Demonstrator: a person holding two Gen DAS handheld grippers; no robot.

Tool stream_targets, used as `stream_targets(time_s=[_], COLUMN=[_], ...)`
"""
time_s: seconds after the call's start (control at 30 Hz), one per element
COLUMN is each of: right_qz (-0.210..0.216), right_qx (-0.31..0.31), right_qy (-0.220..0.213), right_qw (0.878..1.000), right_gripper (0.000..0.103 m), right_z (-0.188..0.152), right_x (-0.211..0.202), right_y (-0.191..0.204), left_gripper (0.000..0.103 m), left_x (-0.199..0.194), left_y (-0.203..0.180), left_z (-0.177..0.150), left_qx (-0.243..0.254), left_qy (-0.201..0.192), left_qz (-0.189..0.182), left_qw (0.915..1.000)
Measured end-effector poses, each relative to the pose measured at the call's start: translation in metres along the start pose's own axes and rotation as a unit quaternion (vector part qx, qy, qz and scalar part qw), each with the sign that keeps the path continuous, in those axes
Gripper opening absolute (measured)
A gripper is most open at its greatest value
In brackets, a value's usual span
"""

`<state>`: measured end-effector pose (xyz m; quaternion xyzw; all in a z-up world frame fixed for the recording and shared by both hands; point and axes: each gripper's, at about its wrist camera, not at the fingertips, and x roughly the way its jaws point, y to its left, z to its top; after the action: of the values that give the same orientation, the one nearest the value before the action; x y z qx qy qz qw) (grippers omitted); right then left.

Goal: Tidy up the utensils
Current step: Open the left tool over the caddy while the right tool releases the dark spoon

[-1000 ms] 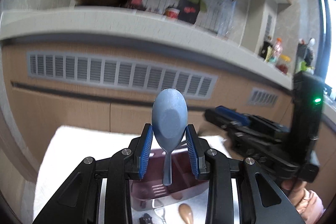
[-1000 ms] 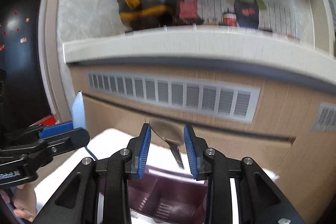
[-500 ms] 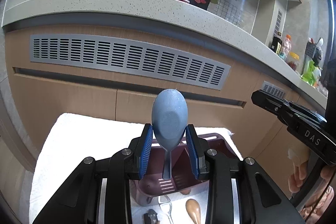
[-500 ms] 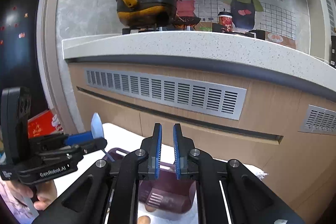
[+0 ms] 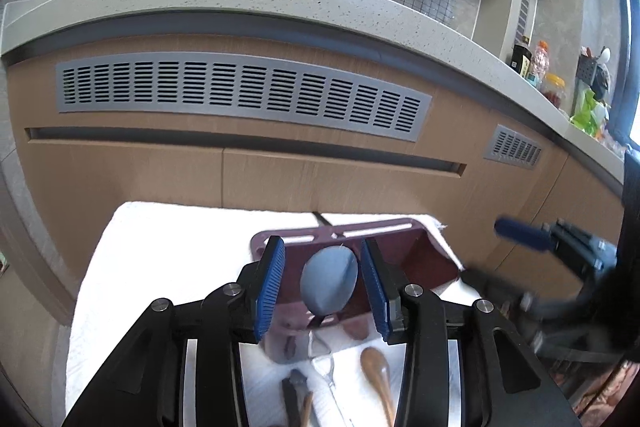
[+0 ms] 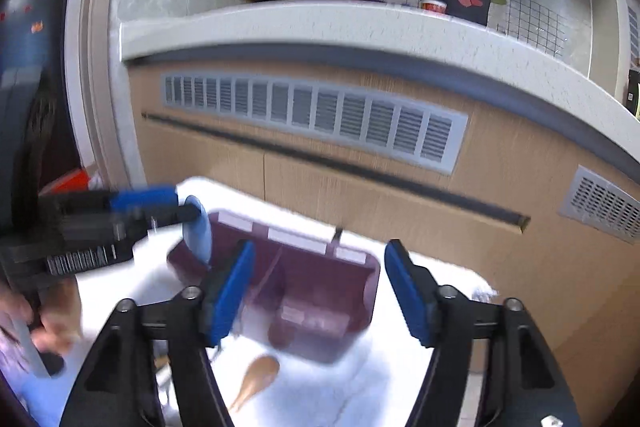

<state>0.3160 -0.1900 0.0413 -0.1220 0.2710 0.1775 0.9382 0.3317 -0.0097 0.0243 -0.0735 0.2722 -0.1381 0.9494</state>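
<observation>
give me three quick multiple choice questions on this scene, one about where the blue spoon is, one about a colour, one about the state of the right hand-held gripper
1. Where is the blue spoon?
A. flat on the white cloth
B. standing in the caddy between the left hand-held gripper's fingers
C. up on the countertop

2. What colour is the utensil caddy?
A. dark maroon
B. bright yellow
C. white

3. What state is the right hand-held gripper in?
A. shut on a wooden spoon
B. shut on nothing
C. open, holding nothing

Answers:
1 B: in the left wrist view the spoon's bowl rises out of the caddy between the left hand-held gripper pads, with gaps on both sides.
2 A: its walls and divider are dark maroon in both views.
3 C: its blue pads stand wide apart over the caddy, and the wooden spoon lies on the white cloth.
</observation>
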Motion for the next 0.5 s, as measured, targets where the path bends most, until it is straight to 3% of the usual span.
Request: stream_targets(time_s=[0.27, 0.33, 0.5], right_qz=[-0.017, -0.013, 0.008], right_qx=[-0.050, -0.043, 0.012], right_qy=[0.124, 0.143, 0.174], right_qw=[0.991, 0.989, 0.985], right_gripper=[0.085, 0.095, 0.102], right_z=[-0.064, -0.076, -0.093], right_x=[0.038, 0.046, 0.064], right_y=[0.037, 0.042, 0.043], left_gripper=[0.051, 0.051, 0.051], left_x=[-0.021, -0.025, -0.035], left_y=[0.018, 0.021, 0.026], left_z=[-0.046, -0.063, -0.103], left_qx=[0.010, 0.015, 0.025], left_qy=[0.044, 0.062, 0.104], left_qz=[0.030, 0.035, 0.040], left_qw=[0.9985, 0.9974, 0.9934])
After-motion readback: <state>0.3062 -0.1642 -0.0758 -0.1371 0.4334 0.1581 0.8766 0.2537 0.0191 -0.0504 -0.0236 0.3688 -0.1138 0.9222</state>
